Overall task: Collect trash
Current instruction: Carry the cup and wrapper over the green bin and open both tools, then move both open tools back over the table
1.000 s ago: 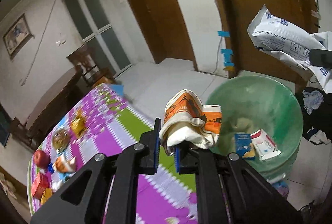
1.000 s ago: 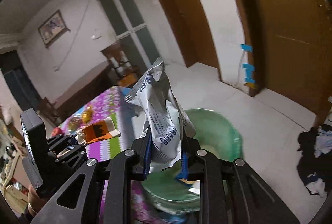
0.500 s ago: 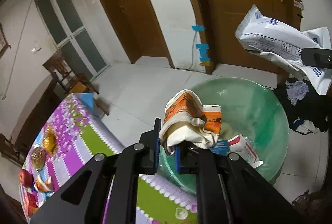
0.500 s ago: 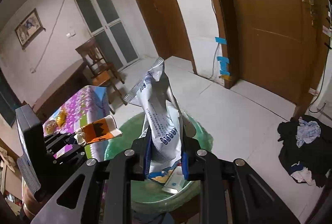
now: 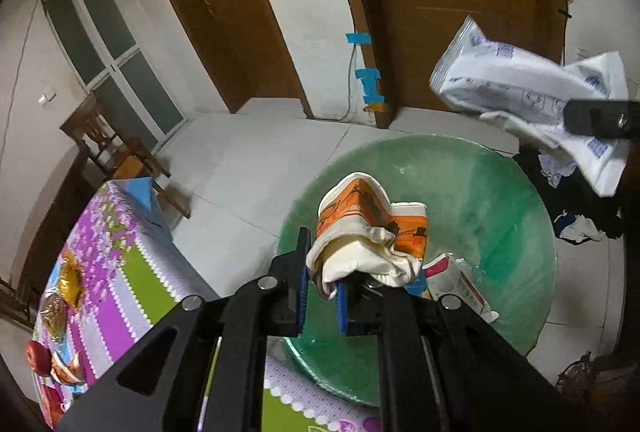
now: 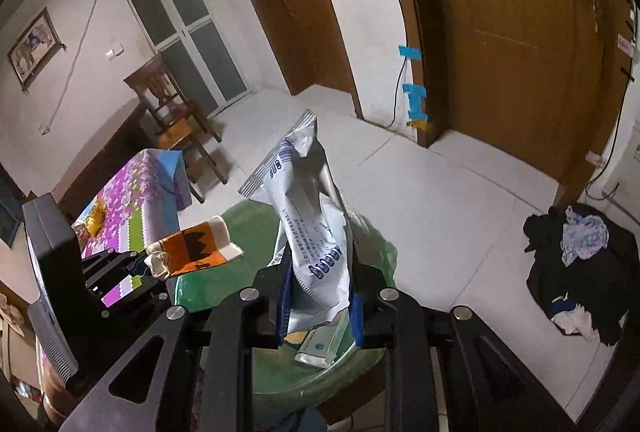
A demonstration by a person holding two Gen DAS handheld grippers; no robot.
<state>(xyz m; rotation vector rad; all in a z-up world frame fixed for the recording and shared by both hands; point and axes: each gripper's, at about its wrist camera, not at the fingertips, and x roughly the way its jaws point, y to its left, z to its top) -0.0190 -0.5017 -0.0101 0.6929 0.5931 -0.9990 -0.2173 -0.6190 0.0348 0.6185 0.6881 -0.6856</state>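
My left gripper (image 5: 322, 286) is shut on a crushed orange and white paper cup (image 5: 368, 236) and holds it over the green basin (image 5: 500, 200). The cup also shows in the right wrist view (image 6: 194, 248). My right gripper (image 6: 320, 300) is shut on a white plastic bag with blue print (image 6: 312, 216), held upright above the green basin (image 6: 224, 284). The bag also shows in the left wrist view (image 5: 528, 96), above the basin's far rim. Small boxes (image 5: 456, 280) lie inside the basin.
A table with a purple and green flowered cloth (image 5: 120, 272) holds wrapped snacks (image 5: 68, 280) and a red apple (image 5: 38, 356). A wooden chair (image 6: 176, 116) stands beyond it. Dark clothes (image 6: 584, 268) lie on the white tiled floor near brown doors (image 6: 512, 44).
Both grippers have moved from above the table edge to over the green basin, still holding the cup and the bag. The basin now fills more of both views.
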